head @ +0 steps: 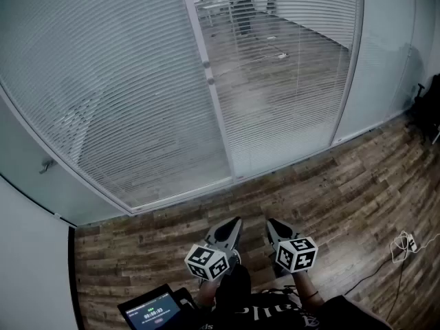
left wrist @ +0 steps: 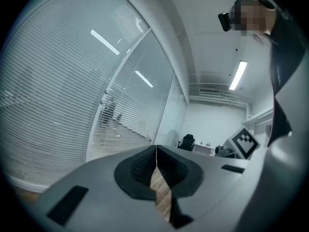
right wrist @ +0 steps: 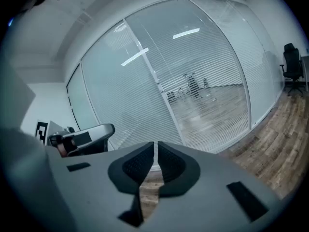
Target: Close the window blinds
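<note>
A glass wall with horizontal blinds fills the upper head view. The left panel's blinds [head: 117, 95] look flat and opaque. The right panel's blinds [head: 282, 67] let the room behind show through their slats. Two small fittings [head: 208, 72] sit on the white post between the panels. My left gripper [head: 236, 221] and right gripper [head: 269, 223] hang low in front of the person, side by side, well short of the wall. Both are shut with nothing between the jaws, as the left gripper view [left wrist: 156, 151] and right gripper view [right wrist: 155, 146] show.
Wood-look floor [head: 330, 184] runs between me and the wall. A tablet [head: 152, 311] sits at the lower left. A white cable [head: 405, 243] lies on the floor at the right, and a dark chair [head: 430, 108] stands at the far right. A handle [head: 47, 163] is on the left glass.
</note>
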`<state>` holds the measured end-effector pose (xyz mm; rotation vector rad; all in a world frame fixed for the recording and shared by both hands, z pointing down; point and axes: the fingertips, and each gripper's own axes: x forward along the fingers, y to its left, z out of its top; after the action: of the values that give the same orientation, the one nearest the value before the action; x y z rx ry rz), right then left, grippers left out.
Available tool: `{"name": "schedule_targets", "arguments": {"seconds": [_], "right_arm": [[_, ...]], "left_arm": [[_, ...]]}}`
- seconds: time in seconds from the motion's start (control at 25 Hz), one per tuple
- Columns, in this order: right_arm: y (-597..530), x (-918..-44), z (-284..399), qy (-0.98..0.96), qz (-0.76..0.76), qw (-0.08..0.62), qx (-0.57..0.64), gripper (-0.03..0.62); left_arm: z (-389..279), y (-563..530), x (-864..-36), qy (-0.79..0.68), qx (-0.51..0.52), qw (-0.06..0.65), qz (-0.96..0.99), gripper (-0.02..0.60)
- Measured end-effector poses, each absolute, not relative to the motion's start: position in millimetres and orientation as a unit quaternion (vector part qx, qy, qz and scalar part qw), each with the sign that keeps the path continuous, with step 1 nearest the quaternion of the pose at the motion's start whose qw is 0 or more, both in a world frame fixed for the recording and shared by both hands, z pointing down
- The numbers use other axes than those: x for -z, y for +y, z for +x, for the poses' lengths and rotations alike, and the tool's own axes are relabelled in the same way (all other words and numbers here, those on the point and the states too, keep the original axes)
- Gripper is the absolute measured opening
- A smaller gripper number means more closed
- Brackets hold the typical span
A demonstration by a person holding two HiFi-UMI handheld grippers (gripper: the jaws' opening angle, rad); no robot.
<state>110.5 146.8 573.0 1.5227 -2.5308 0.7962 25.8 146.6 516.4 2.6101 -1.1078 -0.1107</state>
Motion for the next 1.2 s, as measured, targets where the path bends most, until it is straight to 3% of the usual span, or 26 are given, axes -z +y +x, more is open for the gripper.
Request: {"name": "schedule_targets", "arguments": {"seconds": [0.6, 1.2], "right_arm": [[-67, -532, -9, -0.826, 0.513, 0.011, -0.231, 0.038], [-323, -487, -5, -0.852, 0.486, 0.016, -0.195, 0.062]], "left_arm": [[-81, -64, -505, -0.355, 0.04, 0.152, 0.922, 0.005], [-86, -228, -523, -0.416, 0.046, 0.178, 0.89, 0.005]]}}
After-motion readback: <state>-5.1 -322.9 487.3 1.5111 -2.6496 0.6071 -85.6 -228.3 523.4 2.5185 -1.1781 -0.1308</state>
